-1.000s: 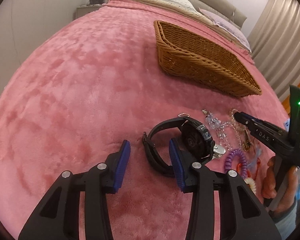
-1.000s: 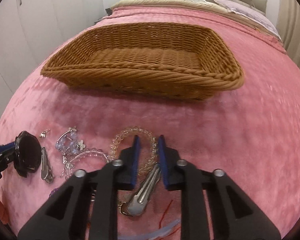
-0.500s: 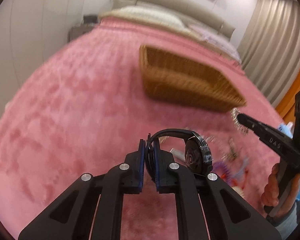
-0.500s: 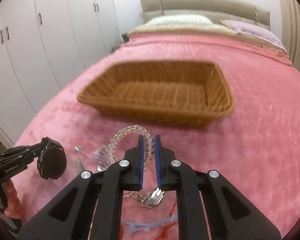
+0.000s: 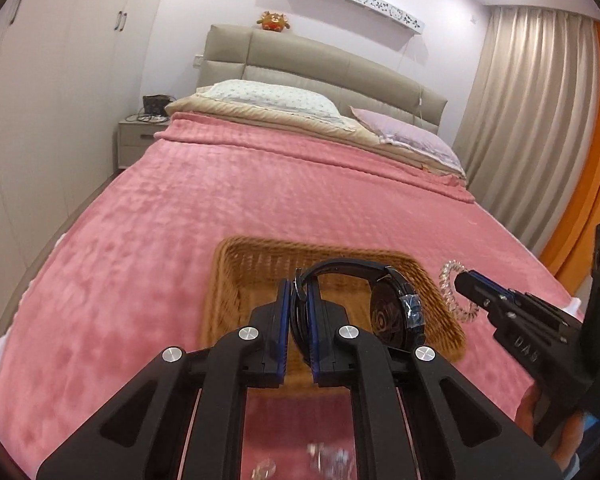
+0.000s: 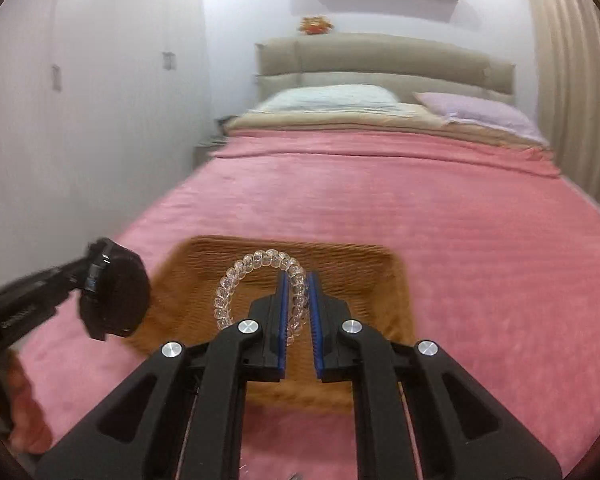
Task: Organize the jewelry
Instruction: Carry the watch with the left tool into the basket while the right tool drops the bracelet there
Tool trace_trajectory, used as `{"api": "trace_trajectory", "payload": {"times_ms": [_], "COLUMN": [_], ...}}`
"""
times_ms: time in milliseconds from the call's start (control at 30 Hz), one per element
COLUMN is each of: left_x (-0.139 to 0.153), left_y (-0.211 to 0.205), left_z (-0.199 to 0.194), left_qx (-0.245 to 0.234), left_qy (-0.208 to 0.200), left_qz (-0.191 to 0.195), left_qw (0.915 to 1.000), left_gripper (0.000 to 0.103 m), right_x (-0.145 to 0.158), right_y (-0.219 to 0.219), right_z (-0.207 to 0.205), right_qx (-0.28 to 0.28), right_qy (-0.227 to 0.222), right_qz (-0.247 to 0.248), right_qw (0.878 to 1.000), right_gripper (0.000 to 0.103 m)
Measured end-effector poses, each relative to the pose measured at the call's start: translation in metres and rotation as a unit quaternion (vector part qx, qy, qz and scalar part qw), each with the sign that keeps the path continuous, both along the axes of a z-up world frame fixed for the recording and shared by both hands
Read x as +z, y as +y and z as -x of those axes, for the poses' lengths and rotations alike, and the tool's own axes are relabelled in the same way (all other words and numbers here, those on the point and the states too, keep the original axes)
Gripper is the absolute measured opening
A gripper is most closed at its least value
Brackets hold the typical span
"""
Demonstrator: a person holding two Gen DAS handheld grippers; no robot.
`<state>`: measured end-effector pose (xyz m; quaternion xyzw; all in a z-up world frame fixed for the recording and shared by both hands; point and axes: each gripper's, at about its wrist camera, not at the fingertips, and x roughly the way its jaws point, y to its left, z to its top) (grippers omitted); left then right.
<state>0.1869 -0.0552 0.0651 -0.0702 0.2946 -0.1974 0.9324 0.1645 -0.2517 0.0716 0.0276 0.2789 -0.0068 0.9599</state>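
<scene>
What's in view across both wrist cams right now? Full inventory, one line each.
Woven wicker basket: 1, tan-brown, on the blanket ahead of both grippers.
Black wristwatch: 1, black, strap clamped in the left gripper, in front of the basket.
Clear beaded bracelet: 1, transparent, clamped in the right gripper.
Plush pink blanket: 1, pink, covering the bed.
Pillows: 2, white patterned and lilac, at the headboard.
Padded headboard: 1, beige.
Plush toy: 1, orange-brown, atop the headboard.
Nightstand: 1, pale, beside the bed.
Curtains: beige and orange, right.
Left gripper: 1, black with blue pads.
Right gripper: 1, same.
</scene>
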Motion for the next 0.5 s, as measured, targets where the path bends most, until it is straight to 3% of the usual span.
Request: {"api": "trace_trajectory", "payload": {"times_ms": [233,500], "left_x": [-0.040,-0.069], "left_y": [-0.026,-0.028], "left_z": [-0.041,-0.056], "left_qx": [0.001,0.002], "left_qy": [0.041,0.074], "left_qz": [-0.014,-0.035], "left_qw": [0.9991,0.9966], "left_gripper": [0.007,0.007], "right_x": [-0.054,-0.092], "right_y": [-0.011,-0.004], "right_z": [-0.055,-0.065], "right_qx": [-0.013,-0.015], "right_qy": [0.074,0.115], "right_qz": [-0.014,-0.012], "right_qw": [0.997,0.993], "right_gripper": [0.008,0.008]}}
